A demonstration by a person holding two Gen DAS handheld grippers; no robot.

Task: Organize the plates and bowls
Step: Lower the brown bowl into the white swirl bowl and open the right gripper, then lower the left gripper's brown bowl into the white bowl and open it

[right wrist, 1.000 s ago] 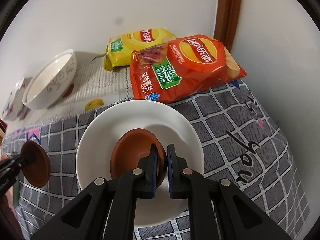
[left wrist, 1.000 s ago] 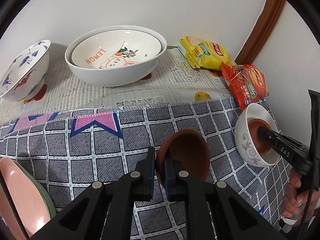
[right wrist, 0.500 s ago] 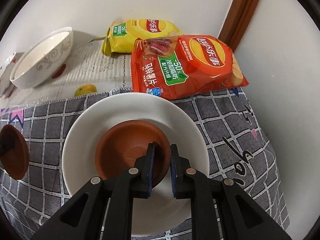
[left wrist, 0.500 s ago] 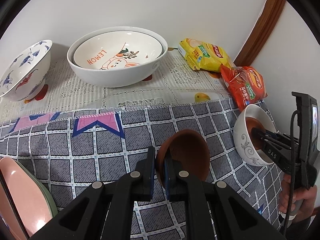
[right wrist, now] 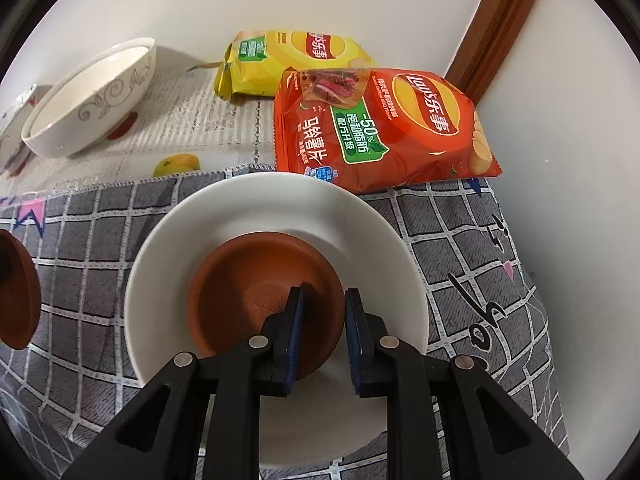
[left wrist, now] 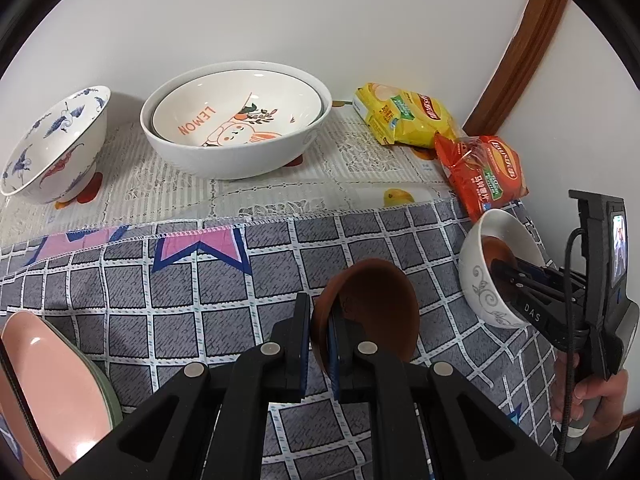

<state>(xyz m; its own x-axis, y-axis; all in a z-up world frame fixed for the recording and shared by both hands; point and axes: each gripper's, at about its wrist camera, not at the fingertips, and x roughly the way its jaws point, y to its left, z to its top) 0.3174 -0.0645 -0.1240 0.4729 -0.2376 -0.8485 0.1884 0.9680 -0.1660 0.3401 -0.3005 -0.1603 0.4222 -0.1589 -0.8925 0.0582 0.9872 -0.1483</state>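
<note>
My left gripper is shut on the rim of a small brown clay bowl, which it holds tilted above the grey checked cloth. That bowl shows at the left edge of the right wrist view. A second brown clay bowl rests inside a white bowl with a grey scroll pattern. My right gripper straddles this bowl's near rim and its jaws are opening, with the pads off the rim. The left wrist view shows the right gripper reaching into the white bowl.
At the back stand a large white bowl with a "LEMON" bowl nested in it and a blue-patterned bowl. Pink and green plates lie front left. Yellow and red crisp bags lie by the right wall.
The right jaws have parted from the rim of the brown bowl in the white bowl, and that gripper has rolled a little. The left gripper and its bowl stay put.
</note>
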